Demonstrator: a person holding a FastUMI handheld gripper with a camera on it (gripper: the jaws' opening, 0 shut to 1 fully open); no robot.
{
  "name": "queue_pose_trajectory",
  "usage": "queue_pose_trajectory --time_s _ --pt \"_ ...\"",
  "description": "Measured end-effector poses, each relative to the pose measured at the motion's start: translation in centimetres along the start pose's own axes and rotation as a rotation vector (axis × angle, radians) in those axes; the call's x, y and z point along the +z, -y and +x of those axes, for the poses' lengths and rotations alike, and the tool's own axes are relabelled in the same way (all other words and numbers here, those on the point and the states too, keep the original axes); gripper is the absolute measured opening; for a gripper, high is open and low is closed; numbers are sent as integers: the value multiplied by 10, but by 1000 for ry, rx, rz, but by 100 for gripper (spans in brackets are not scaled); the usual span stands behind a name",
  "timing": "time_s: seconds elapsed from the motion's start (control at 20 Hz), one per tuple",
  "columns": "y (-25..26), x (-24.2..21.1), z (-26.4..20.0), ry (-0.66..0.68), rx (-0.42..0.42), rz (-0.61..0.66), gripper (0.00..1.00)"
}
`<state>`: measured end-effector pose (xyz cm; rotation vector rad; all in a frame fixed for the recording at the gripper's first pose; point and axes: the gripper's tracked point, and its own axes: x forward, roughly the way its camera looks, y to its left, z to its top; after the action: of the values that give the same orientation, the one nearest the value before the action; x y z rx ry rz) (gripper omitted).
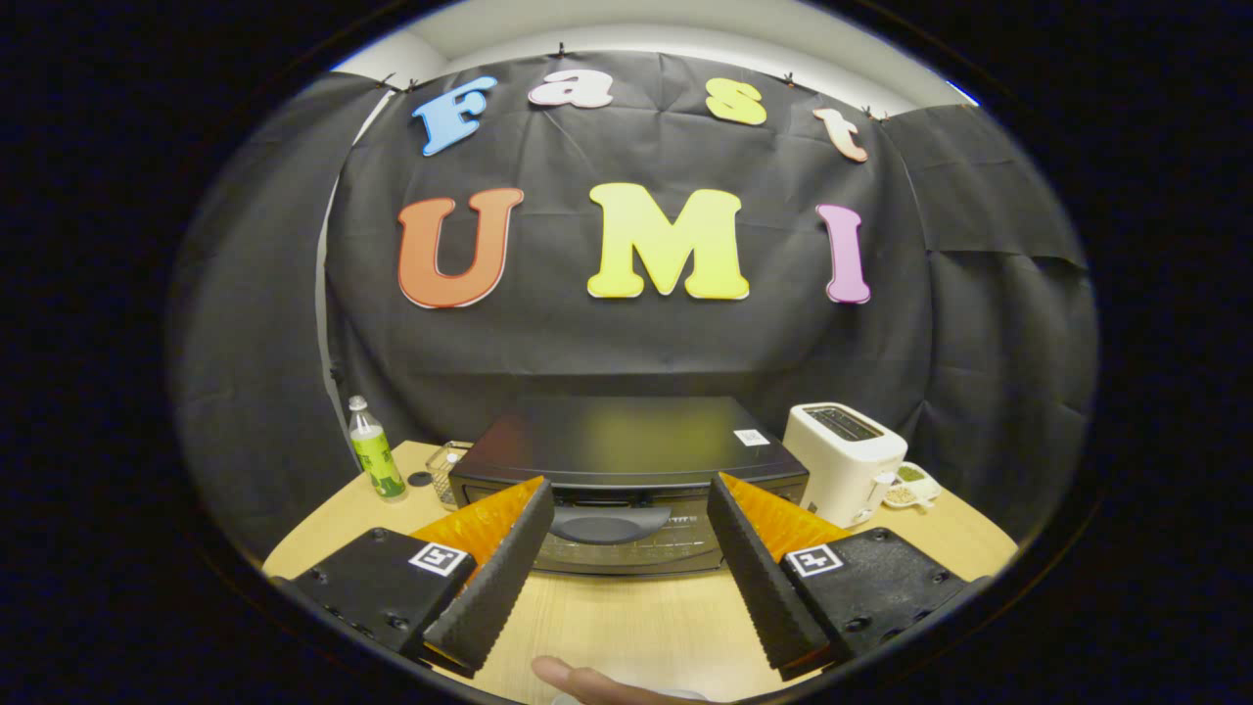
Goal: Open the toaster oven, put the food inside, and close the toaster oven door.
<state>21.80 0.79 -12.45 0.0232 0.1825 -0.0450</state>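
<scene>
Bare table lies before the toaster oven, its door closed, and the gripper hovers there spread wide, empty.

Black toaster oven sits on the wooden table, door closed, just beyond the spread fingers
</scene>
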Motion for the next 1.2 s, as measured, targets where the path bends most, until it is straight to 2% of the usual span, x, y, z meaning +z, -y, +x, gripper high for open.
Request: queue_pose_trajectory --time_s 0.45,0.65,0.95,1.2 --pt "-13 -27 57 -43 10 -40 100" --pt "-18 -29 68 -37 21 -53 100" --pt "-20 -32 76 -62 58 7 100" --pt "-21 -34 78 -85 41 -21 100"
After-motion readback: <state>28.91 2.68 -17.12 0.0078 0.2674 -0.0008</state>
